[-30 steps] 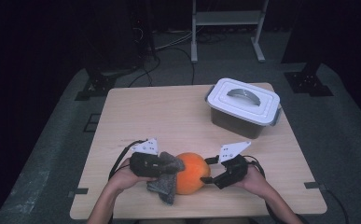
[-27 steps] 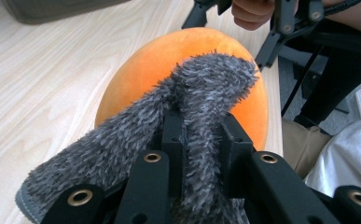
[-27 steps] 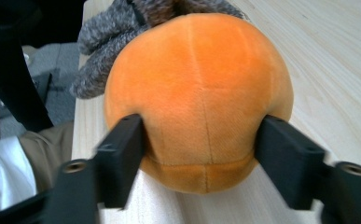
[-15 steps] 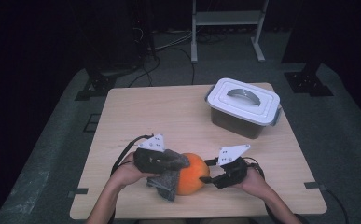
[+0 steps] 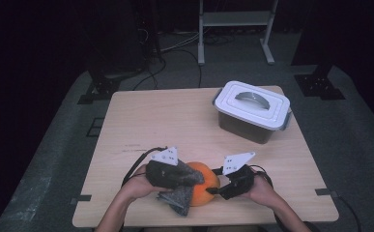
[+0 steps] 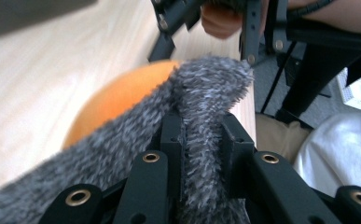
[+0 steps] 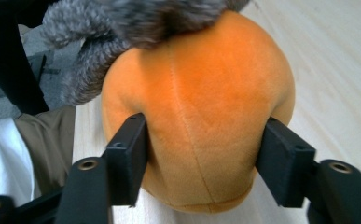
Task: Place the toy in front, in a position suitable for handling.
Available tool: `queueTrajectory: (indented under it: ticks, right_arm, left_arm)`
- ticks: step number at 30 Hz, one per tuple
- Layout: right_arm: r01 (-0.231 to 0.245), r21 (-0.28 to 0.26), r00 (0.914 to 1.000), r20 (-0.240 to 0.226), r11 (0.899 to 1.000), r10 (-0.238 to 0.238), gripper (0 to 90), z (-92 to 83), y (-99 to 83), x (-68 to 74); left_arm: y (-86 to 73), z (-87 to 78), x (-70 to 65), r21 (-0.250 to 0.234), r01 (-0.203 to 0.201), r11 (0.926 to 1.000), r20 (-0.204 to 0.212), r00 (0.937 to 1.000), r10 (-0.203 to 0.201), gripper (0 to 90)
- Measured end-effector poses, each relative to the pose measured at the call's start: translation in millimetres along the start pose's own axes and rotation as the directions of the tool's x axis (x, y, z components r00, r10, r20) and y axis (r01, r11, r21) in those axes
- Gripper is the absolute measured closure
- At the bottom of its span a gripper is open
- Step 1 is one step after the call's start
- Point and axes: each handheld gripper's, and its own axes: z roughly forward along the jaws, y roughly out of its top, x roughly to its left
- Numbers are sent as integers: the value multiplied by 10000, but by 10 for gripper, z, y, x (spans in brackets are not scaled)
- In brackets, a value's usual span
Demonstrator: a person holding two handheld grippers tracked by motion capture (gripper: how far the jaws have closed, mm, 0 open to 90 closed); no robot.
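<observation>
Tabletop (image 5: pixel 151 121) fills mid-frame in the high view, lidded bin (image 5: pixel 252 110) at its upper right, well apart from the work. Orange plush (image 5: pixel 205 187) sits at the lower centre edge, grey cloth (image 5: pixel 179 199) draped over its left side. Left tongs (image 5: pixel 194 178) are clamped on the cloth; right tongs (image 5: pixel 215 188) have just been closing, pads now pinching the plush on both sides.

Far side of the light wooden table (image 5: pixel 165 121), toward its right, sits a grey bin (image 5: pixel 245 126) with a white lid (image 5: pixel 252 102) snapped on, curved handle on top; beyond the table, dark carpet, black cables (image 5: pixel 175 46) and a metal rack's legs (image 5: pixel 235 29)
</observation>
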Motion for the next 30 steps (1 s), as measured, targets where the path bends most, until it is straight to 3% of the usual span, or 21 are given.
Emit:
queueTrajectory:
  ticks: [2, 5, 10, 14, 17, 23, 27, 30]
  right_arm:
    - [214, -174, 9998, -34, 9996, -214, 413, -5, 20, 21]
    - [674, -159, 9977, -71, 9976, -675, 429, 10, 42, 57]
    - [794, -24, 9968, 1, 9968, -794, 459, -32, 8, 27]
    - [891, 181, 9959, 171, 9959, -894, 461, -82, -23, -32]
    - [508, 250, 9980, 359, 9984, -517, 434, -123, -69, -114]
    - [-461, 380, 9989, -108, 9982, 466, 243, -102, -99, -142]
    - [-643, 305, 9966, -493, 9975, 657, 201, -116, -64, -142]
    - [-675, 119, 9959, -600, 9976, 681, 183, -97, -22, -142]
  left_arm:
    - [76, -28, -4, -217, -94, 9997, -136, 9999, 91, 746]
    - [137, -28, 22, -61, -302, 9995, -271, 9992, 300, 746]
    - [11, -39, 112, -62, 112, 9999, -277, 9996, -113, 746]
    - [-91, -89, 138, 56, 336, 9994, -563, 9979, -333, 746]
    - [-157, -89, 161, 245, 469, 9986, -648, 9969, -452, 745]
    - [-223, 1, 145, 28, 628, 9980, -187, 9979, -628, 743]
    - [-229, 27, 109, -4, 511, 9987, 370, 9980, -511, 737]
    - [-219, 48, 90, 21, 510, 9987, 555, 9972, -510, 735]
